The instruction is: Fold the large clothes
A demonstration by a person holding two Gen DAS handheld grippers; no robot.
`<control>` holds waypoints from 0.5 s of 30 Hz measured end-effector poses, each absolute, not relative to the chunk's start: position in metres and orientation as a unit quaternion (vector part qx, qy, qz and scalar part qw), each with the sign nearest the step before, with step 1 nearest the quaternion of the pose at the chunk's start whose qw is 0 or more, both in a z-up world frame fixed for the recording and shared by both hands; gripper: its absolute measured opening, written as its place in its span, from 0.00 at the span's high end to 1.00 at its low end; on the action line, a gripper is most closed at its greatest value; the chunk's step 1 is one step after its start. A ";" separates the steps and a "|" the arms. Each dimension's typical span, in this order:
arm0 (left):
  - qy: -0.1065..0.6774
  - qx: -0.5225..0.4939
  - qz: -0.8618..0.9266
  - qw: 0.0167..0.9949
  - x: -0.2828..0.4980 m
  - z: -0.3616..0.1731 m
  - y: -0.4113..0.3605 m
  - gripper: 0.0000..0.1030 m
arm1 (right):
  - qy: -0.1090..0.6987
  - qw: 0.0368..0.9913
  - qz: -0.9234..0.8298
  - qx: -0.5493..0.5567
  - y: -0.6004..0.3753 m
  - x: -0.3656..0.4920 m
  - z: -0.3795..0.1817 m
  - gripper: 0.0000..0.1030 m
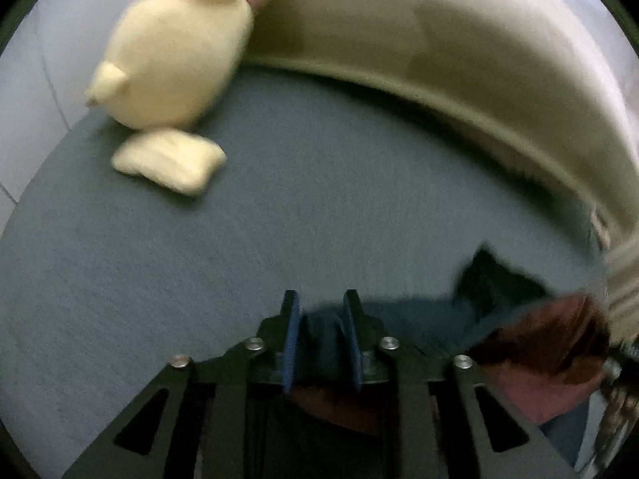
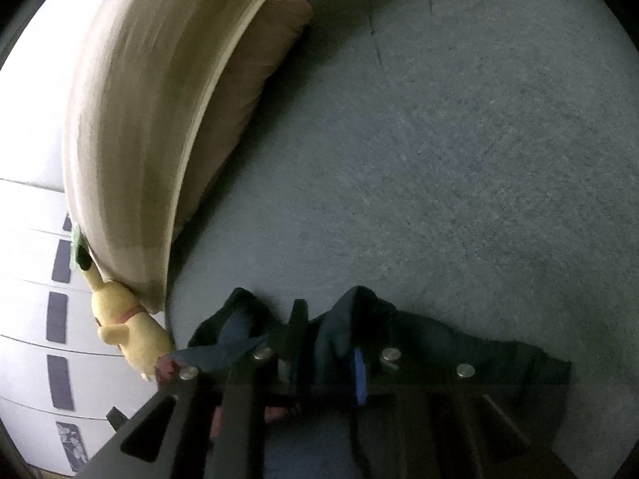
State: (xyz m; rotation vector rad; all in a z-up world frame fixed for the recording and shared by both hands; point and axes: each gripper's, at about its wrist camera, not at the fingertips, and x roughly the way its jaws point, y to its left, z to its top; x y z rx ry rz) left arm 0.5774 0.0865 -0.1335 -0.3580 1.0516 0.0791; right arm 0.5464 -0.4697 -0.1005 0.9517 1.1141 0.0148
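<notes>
A dark navy garment [image 2: 439,339] lies bunched on the blue-grey bed surface [image 2: 439,139] near the bottom of the right wrist view. My right gripper [image 2: 327,319] stands slightly open over it; a fold of the cloth sits loose between the jaws and drapes over the right finger, leaving only part of its blue pad [image 2: 359,375] showing. In the left wrist view, my left gripper [image 1: 321,299] is slightly open too, its blue pads apart with dark cloth [image 1: 319,339] lying between them. A black fold [image 1: 491,279] and a maroon part [image 1: 559,339] of the clothing lie to its right.
A pale yellow plush toy [image 1: 171,60] and its separate cushion-like piece [image 1: 167,159] rest at the bed's far left. A beige padded headboard [image 1: 439,60] curves along the back, with a tan pillow [image 2: 259,80] against it. White drawers [image 2: 36,319] stand beyond the bed.
</notes>
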 end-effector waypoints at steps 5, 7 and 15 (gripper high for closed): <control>0.450 -0.199 0.036 0.870 0.567 -0.106 0.110 0.53 | 0.470 0.743 0.026 0.477 -0.482 0.541 -0.088 0.12; 0.433 -0.188 0.030 0.881 0.562 -0.100 0.115 0.50 | 0.441 0.760 0.023 0.478 -0.488 0.537 -0.072 0.09; 0.442 -0.081 -0.049 0.892 0.562 -0.116 0.086 0.43 | 0.450 0.826 0.039 0.337 -0.493 0.526 -0.045 0.10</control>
